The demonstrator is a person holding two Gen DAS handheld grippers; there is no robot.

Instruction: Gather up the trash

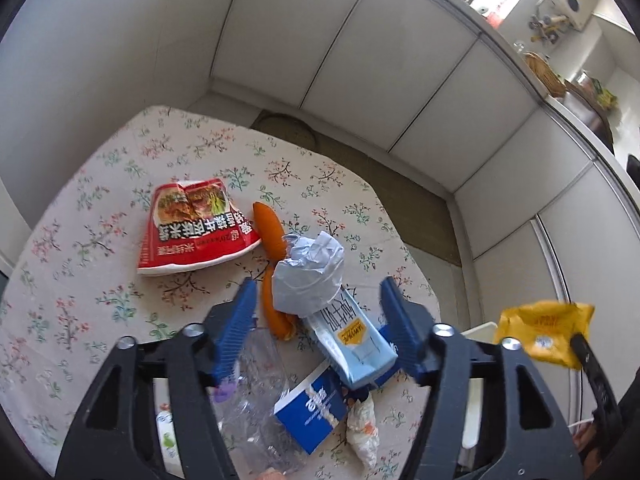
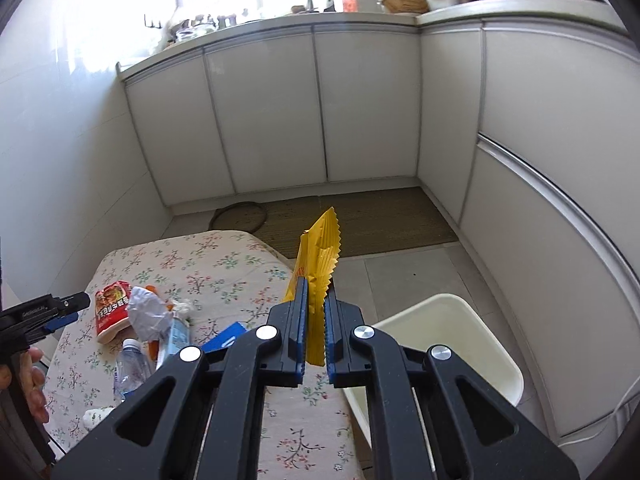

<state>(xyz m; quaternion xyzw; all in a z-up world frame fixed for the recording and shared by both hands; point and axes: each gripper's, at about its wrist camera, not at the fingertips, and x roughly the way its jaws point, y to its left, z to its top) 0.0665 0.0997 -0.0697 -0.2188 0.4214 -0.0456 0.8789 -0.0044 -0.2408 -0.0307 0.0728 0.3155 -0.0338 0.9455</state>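
The right hand-held gripper [image 2: 316, 334], clamped on a crinkled yellow foil wrapper [image 2: 318, 276], carries it beside the cream plastic bin [image 2: 492, 344], likely for dropping; the left hand-held gripper [image 1: 316, 304], jaws apart, hovers over litter left of the bin.

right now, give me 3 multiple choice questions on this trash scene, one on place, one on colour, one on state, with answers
1. Where is the white bin?
A. on the table
B. on the floor beside the table
C. on the counter

2. What colour is the wrapper in the right gripper?
A. yellow
B. green
C. purple

3. How is the left gripper?
A. shut on the carton
B. shut on the bottle
C. open above the trash

Answers:
1. B, it stands on the tiles by the table edge.
2. A, yellow shows between the shut pads.
3. C, its fingers are spread, pressing nothing.
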